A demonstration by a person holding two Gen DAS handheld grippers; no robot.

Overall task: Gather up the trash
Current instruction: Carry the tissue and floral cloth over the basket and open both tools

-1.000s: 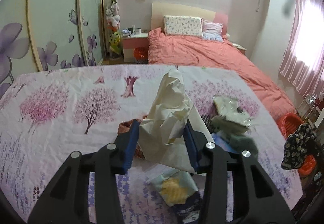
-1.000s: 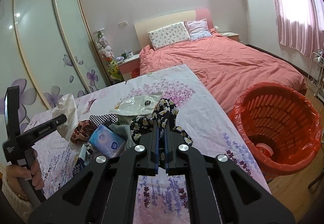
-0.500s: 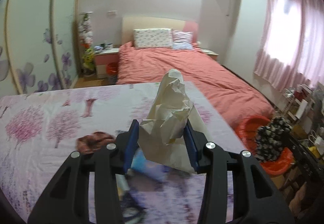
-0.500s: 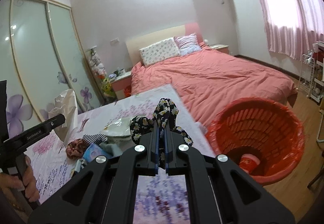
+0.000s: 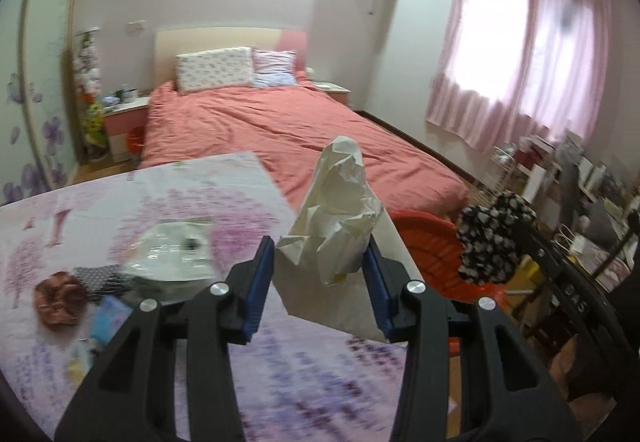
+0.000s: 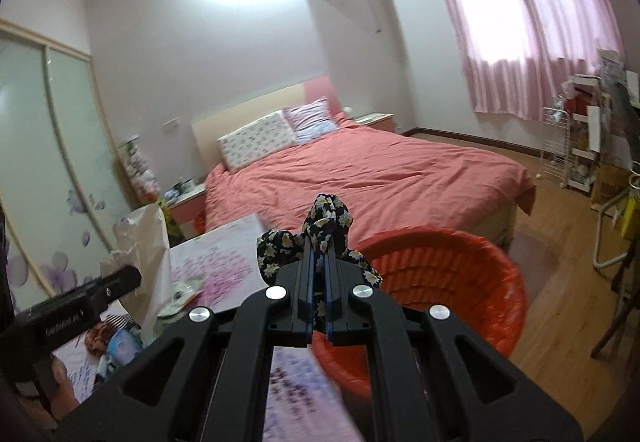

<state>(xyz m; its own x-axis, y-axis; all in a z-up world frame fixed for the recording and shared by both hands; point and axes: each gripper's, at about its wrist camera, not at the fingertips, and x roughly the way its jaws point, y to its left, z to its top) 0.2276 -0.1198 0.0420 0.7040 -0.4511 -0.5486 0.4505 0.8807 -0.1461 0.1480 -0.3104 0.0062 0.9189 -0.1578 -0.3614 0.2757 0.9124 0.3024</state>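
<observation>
gripping crumpled paper [image 5: 338, 218], left gripper [image 5: 320, 282] — and right gripper [image 6: 320, 282], clamped on floral cloth [image 6: 320, 226] — risk dropping short of red bin [image 6: 460, 274] at 3 o'clock.

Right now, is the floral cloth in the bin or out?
Out: the floral cloth is clamped in the right tongs, beside the orange bin.

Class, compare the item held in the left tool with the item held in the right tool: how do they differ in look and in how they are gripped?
The crumpled paper bag is plain cream and stiff, standing tall; the floral cloth is black with pale flowers, soft and bunched.

The left tool grips the paper bag with fingers well apart; the right tool pinches the floral cloth with fingers nearly together.

Both are held clear of the table, near the red basket.
</observation>
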